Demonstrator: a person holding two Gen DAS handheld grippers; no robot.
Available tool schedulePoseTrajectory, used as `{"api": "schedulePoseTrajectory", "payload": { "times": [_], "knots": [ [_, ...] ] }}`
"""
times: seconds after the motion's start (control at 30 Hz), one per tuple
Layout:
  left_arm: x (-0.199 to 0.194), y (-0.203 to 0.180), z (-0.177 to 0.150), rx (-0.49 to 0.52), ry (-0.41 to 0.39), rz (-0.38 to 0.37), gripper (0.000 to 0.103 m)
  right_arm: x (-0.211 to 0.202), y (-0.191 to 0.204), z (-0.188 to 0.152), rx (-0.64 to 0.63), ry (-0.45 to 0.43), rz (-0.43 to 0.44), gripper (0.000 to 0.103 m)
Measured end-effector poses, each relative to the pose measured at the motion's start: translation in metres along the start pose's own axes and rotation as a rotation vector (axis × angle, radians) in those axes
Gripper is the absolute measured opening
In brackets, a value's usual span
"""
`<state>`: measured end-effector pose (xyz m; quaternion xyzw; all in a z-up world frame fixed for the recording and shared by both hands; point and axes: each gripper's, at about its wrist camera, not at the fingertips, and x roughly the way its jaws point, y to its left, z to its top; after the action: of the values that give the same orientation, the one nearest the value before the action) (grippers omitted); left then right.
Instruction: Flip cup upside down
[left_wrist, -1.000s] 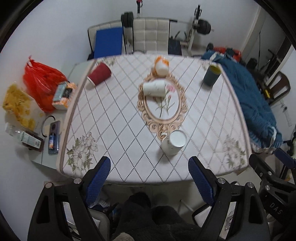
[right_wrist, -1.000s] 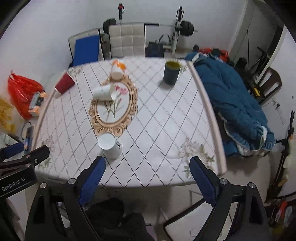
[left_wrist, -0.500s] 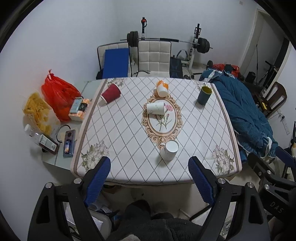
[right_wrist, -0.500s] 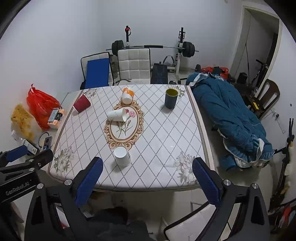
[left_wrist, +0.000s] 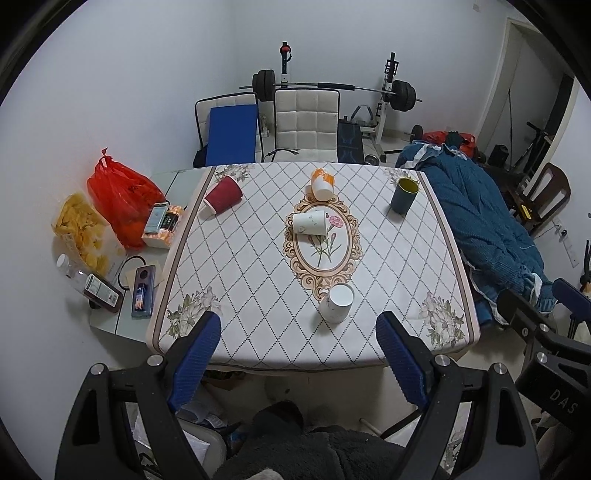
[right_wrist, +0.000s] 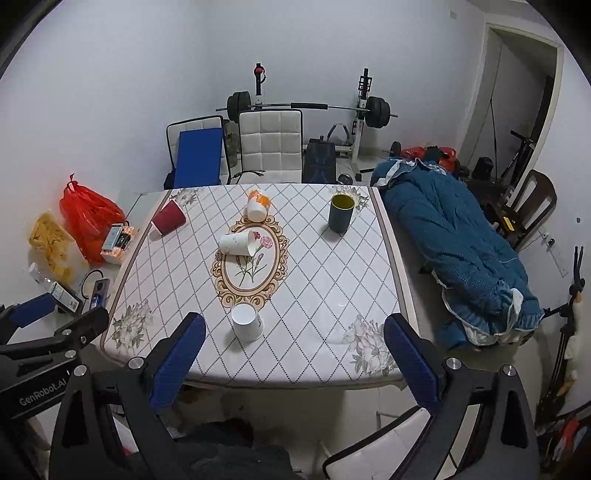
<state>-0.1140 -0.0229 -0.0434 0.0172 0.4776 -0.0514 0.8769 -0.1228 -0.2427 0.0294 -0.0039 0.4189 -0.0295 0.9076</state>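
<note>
My left gripper (left_wrist: 298, 347) fills the bottom of its frame with its jaws spread wide and holding nothing; my right gripper (right_wrist: 294, 347) is spread just the same and equally empty. Both hang off the near edge of the table (left_wrist: 258, 258), touching no cup.

Nearest, at lower centre, stands the white cup (left_wrist: 337, 302) upside down, flat base up, just below the oval medallion (left_wrist: 322, 251). Its handle side faces the left view; the right view shows mostly a plain wall. Past it a white paper cup (left_wrist: 309, 222) lies on its side on the medallion's upper part. Farther up lies the orange-and-white cup (left_wrist: 322, 179), tipped over, a red cup (left_wrist: 222, 194) lies on its side at upper left, and a dark blue cup (left_wrist: 405, 194) stands upright at upper right. That makes five cups.

Only the right view looks into the blue cup's yellow-green interior clearly; only it shows my left gripper's body at lower left.
</note>
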Motion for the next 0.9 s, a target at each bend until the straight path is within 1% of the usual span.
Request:
{"api": "schedulePoseTrajectory", "payload": {
  "times": [0.27, 0.3, 0.33, 0.37, 0.9],
  "knots": [
    [-0.001, -0.003, 0.003, -0.003, -0.007, 0.014, 0.086, 0.001, 0.0, 0.004, 0.009, 0.001, 0.001, 0.099],
    [0.0, -0.002, 0.003, -0.004, -0.008, 0.015, 0.087, 0.002, 0.0, 0.005, 0.007, 0.003, -0.004, 0.099],
    [0.0, -0.002, 0.003, -0.005, -0.01, 0.016, 0.094, 0.003, 0.0, 0.005, 0.007, 0.004, -0.004, 0.099],
    [0.0, -0.003, 0.003, -0.006, -0.013, 0.014, 0.096, 0.004, 0.0, 0.005, 0.007, 0.004, -0.005, 0.099],
    [0.001, 0.007, 0.008, -0.028, -0.02, 0.048, 0.096, 0.013, 0.001, 0.009, 0.006, 0.011, -0.004, 0.099]
  ]
}}
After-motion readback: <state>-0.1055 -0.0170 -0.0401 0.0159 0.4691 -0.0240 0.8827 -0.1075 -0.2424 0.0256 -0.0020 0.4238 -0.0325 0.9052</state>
